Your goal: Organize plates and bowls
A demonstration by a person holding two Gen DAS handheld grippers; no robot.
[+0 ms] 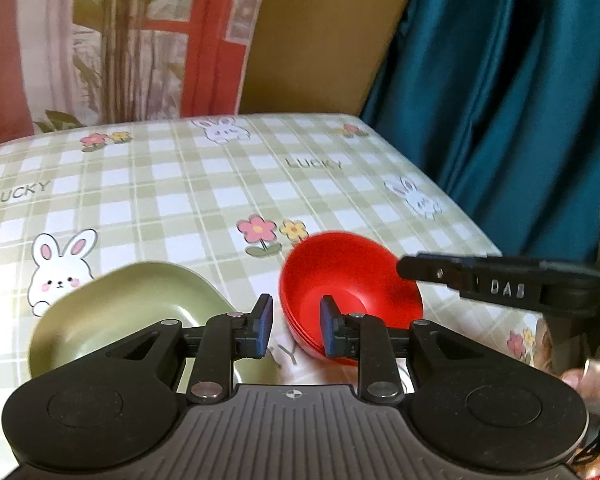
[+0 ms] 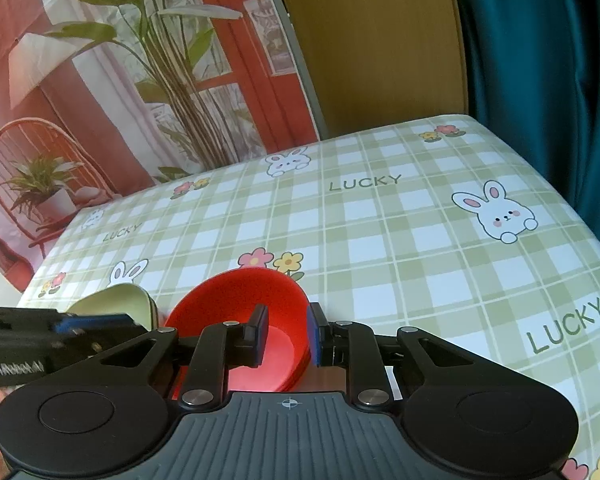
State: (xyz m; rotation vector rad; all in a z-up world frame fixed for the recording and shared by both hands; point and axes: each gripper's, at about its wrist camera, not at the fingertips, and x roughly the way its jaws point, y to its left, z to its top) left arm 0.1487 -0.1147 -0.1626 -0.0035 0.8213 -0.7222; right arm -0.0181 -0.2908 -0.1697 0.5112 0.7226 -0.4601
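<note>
Checked tablecloth [image 2: 380, 240], right tool [image 2: 287, 332] clamping red bowls [image 2: 240, 300] rim, left tool [image 1: 296, 330] released beside green plate [image 1: 132, 304].

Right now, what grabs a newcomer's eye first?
The red bowls, a nested stack tilted at the table's near right. The right gripper straddles their rim, one finger inside, one outside. Left of them sits a green dish on the bunny tablecloth.

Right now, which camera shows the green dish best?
The left wrist view shows it best: the green dish lies there with its whole hollow open, left of the red bowls. In the right wrist view only a sliver of the green dish shows, behind the left hand-held gripper.
</note>
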